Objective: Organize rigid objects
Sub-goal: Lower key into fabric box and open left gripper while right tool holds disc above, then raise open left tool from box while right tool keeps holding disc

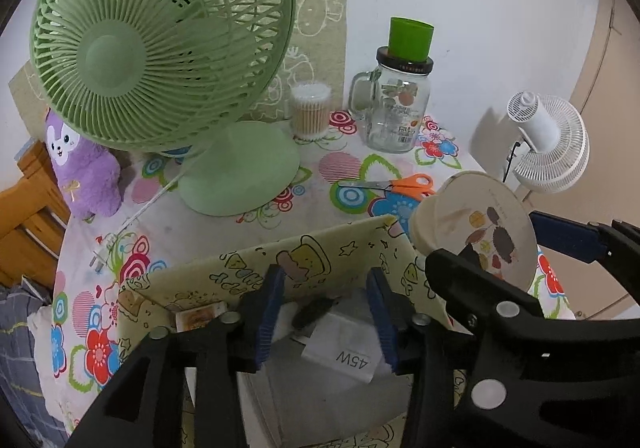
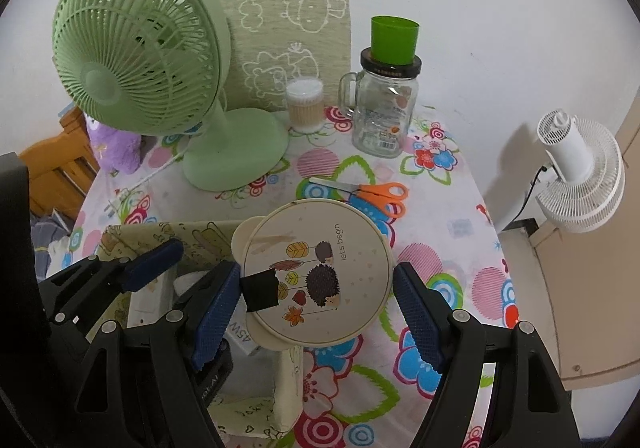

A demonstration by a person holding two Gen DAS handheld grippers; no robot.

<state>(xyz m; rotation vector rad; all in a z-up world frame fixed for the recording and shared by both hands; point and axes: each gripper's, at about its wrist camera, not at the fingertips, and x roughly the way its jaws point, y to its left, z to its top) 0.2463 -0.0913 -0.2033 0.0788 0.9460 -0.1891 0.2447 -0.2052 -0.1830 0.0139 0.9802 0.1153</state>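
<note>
The lid [image 2: 318, 272], round and cream with a hedgehog print, two small ear tabs and a black tape patch near its left edge, sits between my right gripper [image 2: 318, 308] fingers, raised over the box [image 1: 240, 276] corner. The jaws stand about half open across its width; the left pad meets the rim by the tape, but I cannot tell whether the right pad touches, so I judge it held, not certain. My left gripper [image 1: 326, 314] hangs partly open inside the box with nothing between its pads; a white charger [image 1: 340, 352] lies below it. I read this step as bringing the lid in for stowing. Next I need to clear the left gripper away, tilt the lid and lower it inside. Scissors [image 2: 360, 192], jar [image 2: 380, 116] and fan [image 2: 152, 64] wait on the table [image 2: 440, 216].
</note>
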